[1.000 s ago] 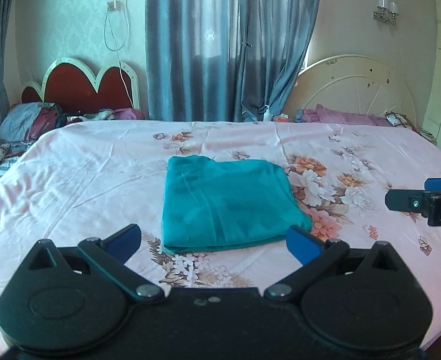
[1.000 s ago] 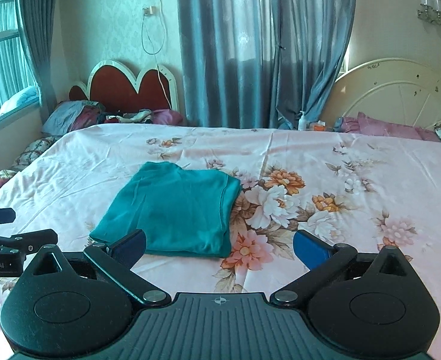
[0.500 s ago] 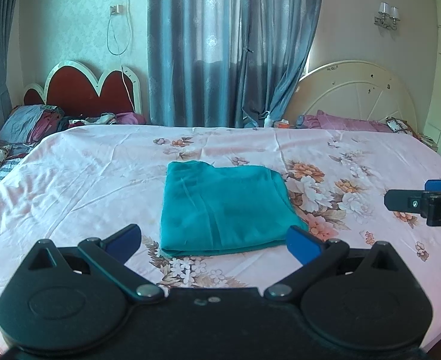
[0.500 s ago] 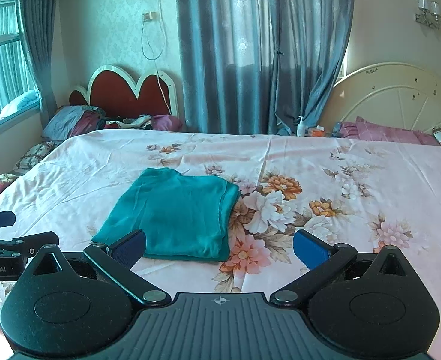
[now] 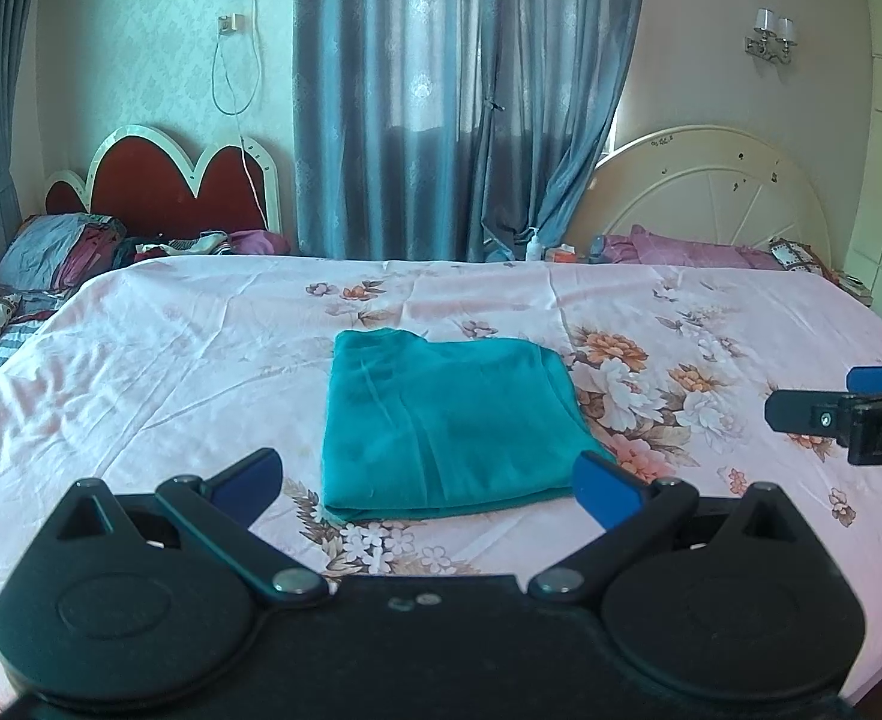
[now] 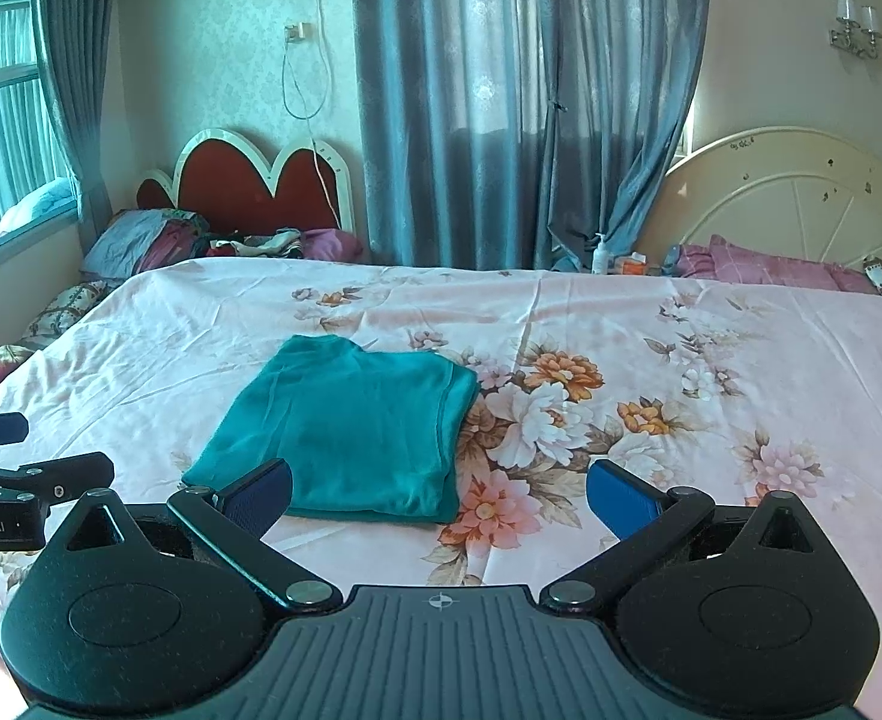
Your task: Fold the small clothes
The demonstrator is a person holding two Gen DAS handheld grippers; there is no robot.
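A teal garment [image 5: 447, 420] lies folded into a flat rectangle on the pink floral bedsheet [image 5: 159, 372]; the right wrist view shows the same garment [image 6: 351, 426] left of centre. My left gripper [image 5: 429, 480] hovers above the sheet just short of its near edge, open, nothing between the blue pads. My right gripper [image 6: 441, 495] is also open and empty, held to the right of the cloth. Each gripper shows at the edge of the other's view: the right gripper [image 5: 825, 399], the left gripper [image 6: 51, 450].
A red heart-shaped headboard [image 5: 165, 186] with piled clothes and pillows [image 5: 57, 252] stands at the back left. A cream round headboard [image 5: 711, 192] with pink pillows stands back right. Grey-blue curtains [image 5: 459, 96] hang behind. Bottles [image 6: 603, 252] sit beyond the bed's far edge.
Both grippers have drawn back and risen slightly, so the folded garment sits a little lower in each view. The cloth itself has not moved. Both grippers stay open.
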